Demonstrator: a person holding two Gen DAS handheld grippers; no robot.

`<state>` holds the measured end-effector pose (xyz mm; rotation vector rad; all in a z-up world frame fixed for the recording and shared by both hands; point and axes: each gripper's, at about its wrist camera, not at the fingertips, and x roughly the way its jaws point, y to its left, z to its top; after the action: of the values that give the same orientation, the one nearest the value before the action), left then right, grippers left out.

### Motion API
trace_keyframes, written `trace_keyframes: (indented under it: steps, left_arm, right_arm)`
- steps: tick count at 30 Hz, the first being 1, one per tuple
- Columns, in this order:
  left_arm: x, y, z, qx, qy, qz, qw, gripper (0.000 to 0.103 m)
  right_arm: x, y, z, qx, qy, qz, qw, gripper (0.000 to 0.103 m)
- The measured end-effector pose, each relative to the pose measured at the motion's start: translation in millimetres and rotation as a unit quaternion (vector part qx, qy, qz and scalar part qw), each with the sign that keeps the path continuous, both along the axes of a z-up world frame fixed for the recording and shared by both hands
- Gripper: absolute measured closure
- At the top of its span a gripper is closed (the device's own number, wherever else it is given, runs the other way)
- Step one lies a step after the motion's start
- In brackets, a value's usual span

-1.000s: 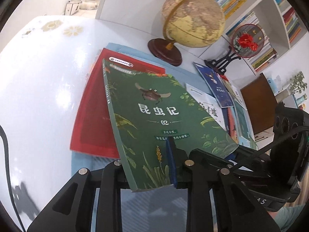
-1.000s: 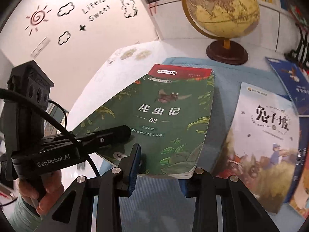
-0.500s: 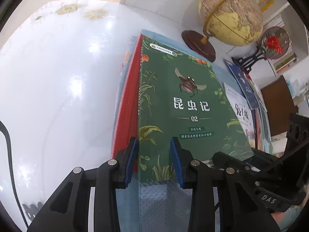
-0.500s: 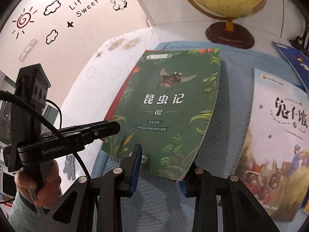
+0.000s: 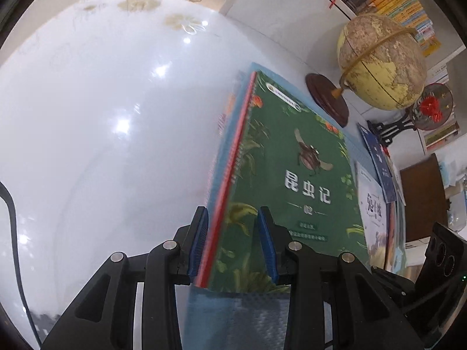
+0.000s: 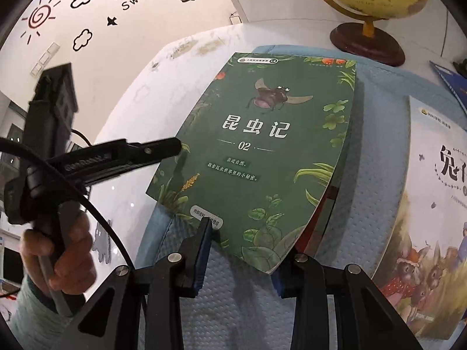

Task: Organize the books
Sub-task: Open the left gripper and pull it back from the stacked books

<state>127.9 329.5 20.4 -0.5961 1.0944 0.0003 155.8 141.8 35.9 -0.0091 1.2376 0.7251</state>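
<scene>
A green insect book point(image 5: 292, 175) point(image 6: 262, 145) lies on a red book point(image 5: 230, 175) on the blue mat point(image 6: 376, 175). My left gripper point(image 5: 232, 245) stands open astride the stack's near spine corner: one pad is beside the red edge, the other over the green cover. In the right wrist view a hand holds the left gripper point(image 6: 176, 145), whose tip is at the book's left edge. My right gripper point(image 6: 242, 259) is shut on the green book's near right corner. Its left pad is on the near edge; the lifted, curled corner hides its right pad.
A globe point(image 5: 379, 64) on a dark wooden base point(image 6: 367, 43) stands behind the stack. A rabbit picture book point(image 6: 432, 189) and a blue book point(image 5: 378, 157) lie to the right on the mat. Glossy white table point(image 5: 102, 116) spreads left. Bookshelves point(image 5: 402, 0) line the back.
The green book, tilted in the air before, has come down onto the red book. My left gripper has let go of it. Both hands have sunk with it.
</scene>
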Motion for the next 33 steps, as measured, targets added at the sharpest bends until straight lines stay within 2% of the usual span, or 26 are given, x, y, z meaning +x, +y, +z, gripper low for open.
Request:
trace_keyframes:
  steps: [5,9,11,12,13,19,26,30,33]
  left_arm:
    - [-1,-12,2,0.016,0.002,-0.012,0.9998,0.071]
    - [-2,-11,1,0.008,0.004,-0.009,0.9999,0.071]
    - [-3,-11,1,0.008,0.007,-0.009,0.9999,0.071]
    - [-5,-12,2,0.011,0.008,-0.01,0.9999,0.071]
    - [-7,-13,3,0.013,0.008,-0.009,0.9998,0.071]
    - [-28,-11,16,0.023,0.002,0.003,0.9997,0.071]
    - [-47,-36,41,0.034,-0.018,-0.005,0.9992,0.071]
    - [-56,-76,56,0.038,-0.033,-0.039,0.998,0.069]
    - [-59,-112,65,0.04,-0.041,-0.073,0.9957,0.069]
  right_arm:
    - [-2,3,0,-0.008,-0.017,0.01,1.0,0.064]
    - [-2,2,0,-0.007,-0.013,0.022,1.0,0.062]
    - [-4,-2,1,-0.006,-0.011,0.028,1.0,0.057]
    - [-4,-3,1,-0.007,-0.01,0.031,0.999,0.05]
    - [-6,-5,2,-0.01,-0.01,0.035,0.999,0.047]
    - [-27,-34,3,-0.038,-0.018,0.046,0.998,0.047]
    - [-55,-87,2,-0.009,0.031,-0.007,0.999,0.047]
    - [-70,-118,7,0.014,0.047,-0.045,0.998,0.047]
    - [-78,-141,15,0.012,0.033,-0.06,0.998,0.047]
